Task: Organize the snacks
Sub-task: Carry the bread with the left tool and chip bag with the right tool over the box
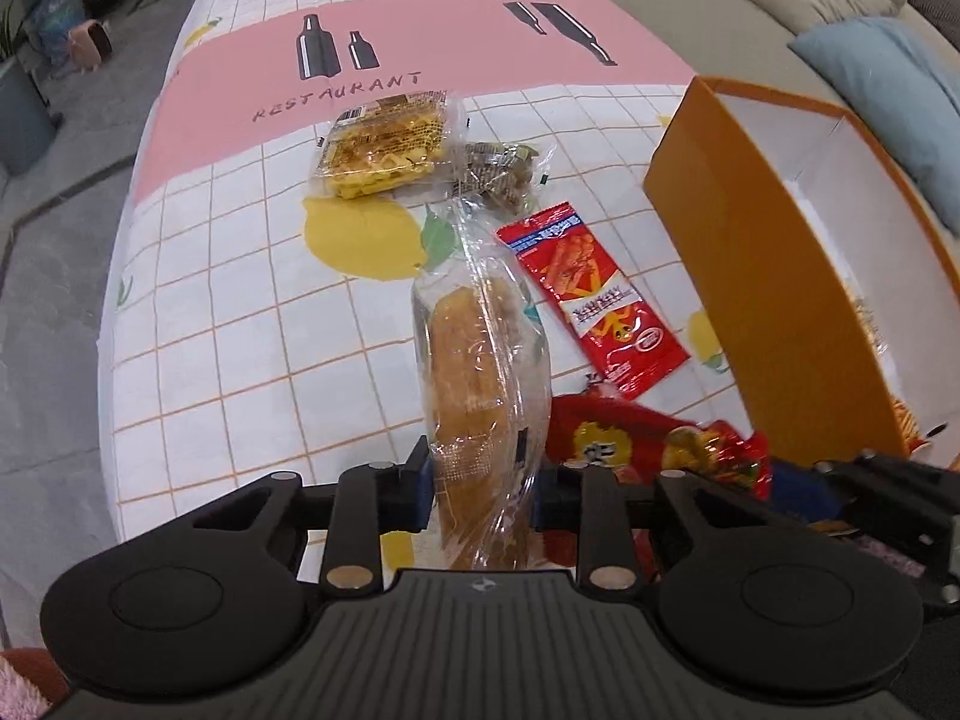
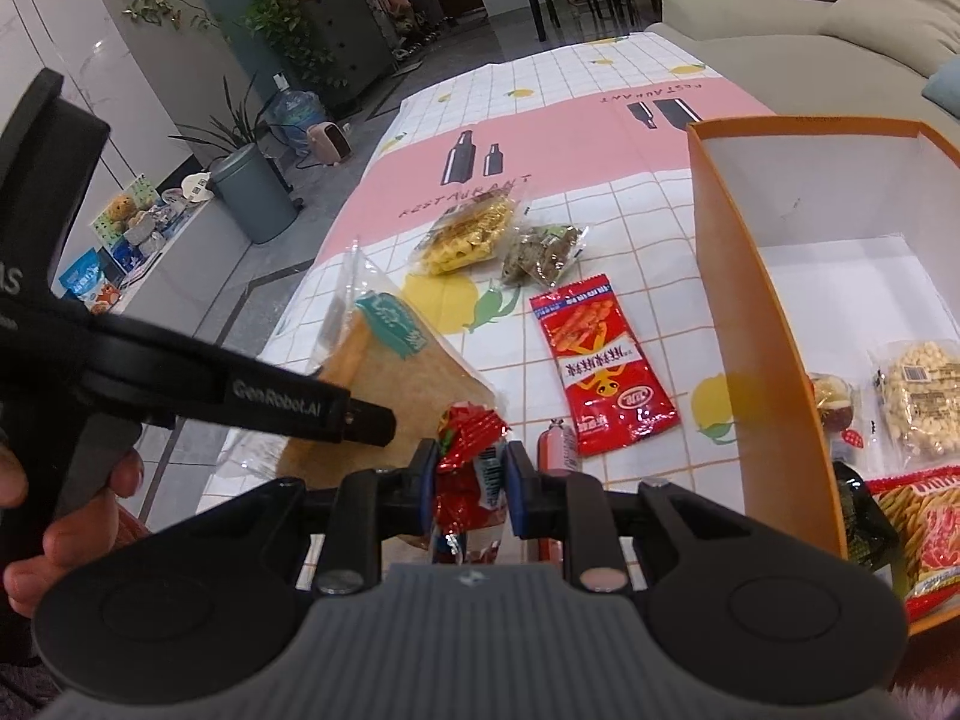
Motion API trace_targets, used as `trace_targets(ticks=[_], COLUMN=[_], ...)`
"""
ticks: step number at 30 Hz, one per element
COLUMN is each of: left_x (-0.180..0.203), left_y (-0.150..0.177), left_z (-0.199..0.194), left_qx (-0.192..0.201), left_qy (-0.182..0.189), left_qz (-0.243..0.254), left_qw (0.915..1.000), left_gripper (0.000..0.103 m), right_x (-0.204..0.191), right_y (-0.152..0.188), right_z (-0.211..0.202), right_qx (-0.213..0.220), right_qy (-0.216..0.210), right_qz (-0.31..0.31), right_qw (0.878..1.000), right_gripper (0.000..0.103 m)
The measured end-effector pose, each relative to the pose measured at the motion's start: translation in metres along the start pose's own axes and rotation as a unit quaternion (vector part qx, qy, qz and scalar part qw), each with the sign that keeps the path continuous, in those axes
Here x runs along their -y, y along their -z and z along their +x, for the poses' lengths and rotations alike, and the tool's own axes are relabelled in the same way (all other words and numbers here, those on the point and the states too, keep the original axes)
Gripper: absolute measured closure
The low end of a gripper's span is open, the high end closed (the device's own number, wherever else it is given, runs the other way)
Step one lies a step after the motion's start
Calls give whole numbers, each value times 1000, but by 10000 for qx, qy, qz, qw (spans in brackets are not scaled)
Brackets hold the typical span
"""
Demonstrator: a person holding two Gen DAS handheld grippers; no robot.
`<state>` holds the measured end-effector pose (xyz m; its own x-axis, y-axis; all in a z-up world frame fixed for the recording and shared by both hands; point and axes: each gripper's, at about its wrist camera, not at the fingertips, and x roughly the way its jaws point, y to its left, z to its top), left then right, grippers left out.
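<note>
Showing box point(image 2: 780, 312) contents, right view only

A table under a white grid cloth point(image 1: 210, 324) with lemons and a pink "RESTAURANT" band carries a yellow waffle pack point(image 1: 384, 147) at upper centre, a brownish snack bag point(image 1: 501, 174) beside it, a red sachet point(image 1: 591, 297) mid-frame and an orange box point(image 1: 750, 276) at right.

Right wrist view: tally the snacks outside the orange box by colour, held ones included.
Red: 2, flat red packet and crumpled red packet in the right hand-held gripper
Yellow: 1, waffle pack
Brown: 1, sweets bag
Tan: 1, bread bag
Pink: 1, sausage
Total: 6
</note>
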<state>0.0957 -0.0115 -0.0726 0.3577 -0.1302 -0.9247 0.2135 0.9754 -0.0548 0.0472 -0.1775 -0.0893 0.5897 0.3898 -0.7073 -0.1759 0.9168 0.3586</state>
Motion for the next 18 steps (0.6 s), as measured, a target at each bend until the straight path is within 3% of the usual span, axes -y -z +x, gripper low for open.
trace_targets(ticks=[11,18], left_x=[5,17], left_y=[7,1], left_z=[-19,-58], left_qx=[231,680], left_qy=[143,288], left_qz=[-78,-39], left_qw=[9996,9973], left_gripper=[77,77], right_x=[0,-2], right_y=[-3,-12], right_z=[-17,-47], right_qx=[237,642], right_qy=[307,472], right_qz=[-50,-81], right_qw=[9992,9968], right_gripper=[82,82])
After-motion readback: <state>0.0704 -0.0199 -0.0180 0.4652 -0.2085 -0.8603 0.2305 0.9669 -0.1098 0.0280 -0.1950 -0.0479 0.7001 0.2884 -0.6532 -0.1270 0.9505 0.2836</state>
